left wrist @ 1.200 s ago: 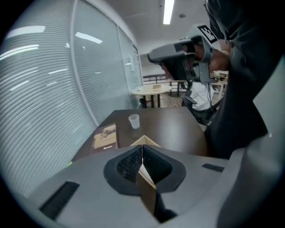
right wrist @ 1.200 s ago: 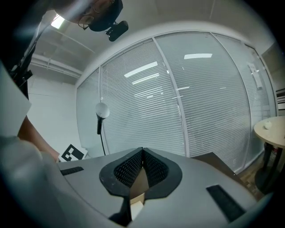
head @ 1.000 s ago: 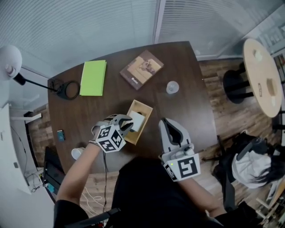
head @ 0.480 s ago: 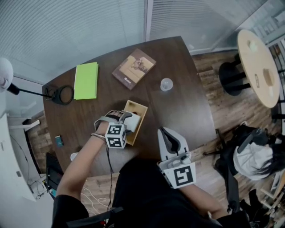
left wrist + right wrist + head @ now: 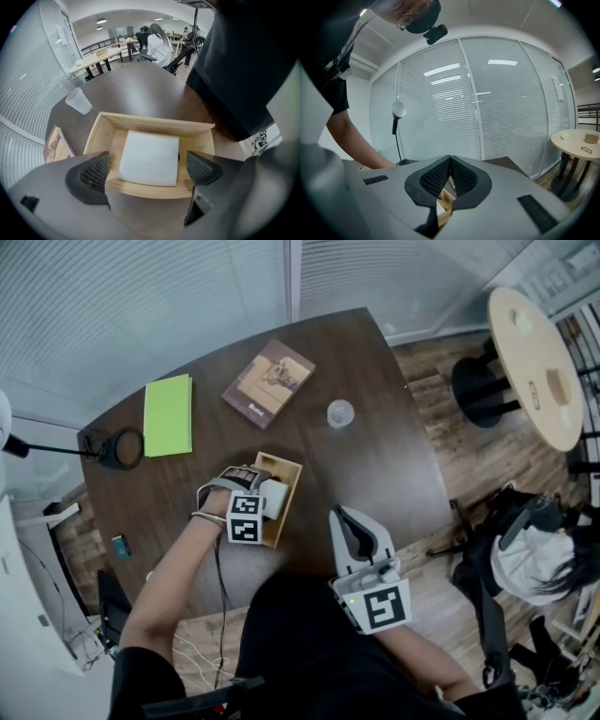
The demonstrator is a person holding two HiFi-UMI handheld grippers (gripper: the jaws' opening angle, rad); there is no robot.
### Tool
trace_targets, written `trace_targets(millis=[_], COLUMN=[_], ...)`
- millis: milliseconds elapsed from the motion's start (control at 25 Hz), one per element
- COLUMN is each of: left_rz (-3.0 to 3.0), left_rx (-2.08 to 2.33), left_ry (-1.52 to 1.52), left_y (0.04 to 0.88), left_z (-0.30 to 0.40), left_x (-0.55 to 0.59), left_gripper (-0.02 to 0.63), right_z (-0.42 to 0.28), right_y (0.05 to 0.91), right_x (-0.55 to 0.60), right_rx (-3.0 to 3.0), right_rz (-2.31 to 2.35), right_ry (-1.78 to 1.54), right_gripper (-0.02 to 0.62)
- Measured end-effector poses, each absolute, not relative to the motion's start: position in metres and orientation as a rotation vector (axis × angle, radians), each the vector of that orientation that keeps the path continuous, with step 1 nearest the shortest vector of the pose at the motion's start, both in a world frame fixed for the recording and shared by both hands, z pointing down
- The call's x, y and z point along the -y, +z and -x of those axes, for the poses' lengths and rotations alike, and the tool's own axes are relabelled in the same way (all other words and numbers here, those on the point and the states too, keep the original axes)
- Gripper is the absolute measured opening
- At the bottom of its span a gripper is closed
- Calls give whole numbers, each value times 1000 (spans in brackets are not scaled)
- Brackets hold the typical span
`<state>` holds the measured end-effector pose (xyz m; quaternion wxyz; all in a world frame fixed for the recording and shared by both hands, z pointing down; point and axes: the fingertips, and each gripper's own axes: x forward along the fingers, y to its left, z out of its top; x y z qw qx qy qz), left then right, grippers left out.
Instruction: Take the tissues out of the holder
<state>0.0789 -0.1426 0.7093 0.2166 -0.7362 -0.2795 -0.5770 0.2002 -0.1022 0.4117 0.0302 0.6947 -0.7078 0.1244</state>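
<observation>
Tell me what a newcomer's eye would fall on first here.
The pale wooden box holder with its white square tissue stack sits central on the dark brown table, under the left claw, whose jaws have just been opening and now flank the stack without touching it. The shut right claw hovers by the table's near edge, and a bright green notebook lies at the far left.
</observation>
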Motion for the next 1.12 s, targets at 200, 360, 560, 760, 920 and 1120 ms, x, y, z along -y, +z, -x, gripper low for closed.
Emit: trace_targets(millis=[200, 360, 560, 760, 920, 1120], left_rz=[1995, 2004, 1981, 1943, 1920, 1883], left_rx=[833, 849, 852, 856, 868, 858], left_ry=[-1619, -1635, -1650, -1669, -1694, -1692], left_y=[718, 725, 732, 734, 736, 737], left_z=[-83, -87, -91, -91, -89, -86], left_x=[138, 136, 136, 137, 136, 136], left_gripper=[514, 514, 515, 515, 515, 515], right_z=[-200, -202, -209, -217, -220, -227], right_y=[416, 420, 428, 431, 433, 435], right_x=[105, 106, 102, 100, 101, 98], right_rx=[2173, 2164, 2145, 2132, 2127, 2119], right_rz=[-2134, -2124, -2119, -2126, -2131, -2139], right_ry=[406, 435, 474, 490, 495, 503], right_gripper=[11, 11, 11, 11, 11, 11])
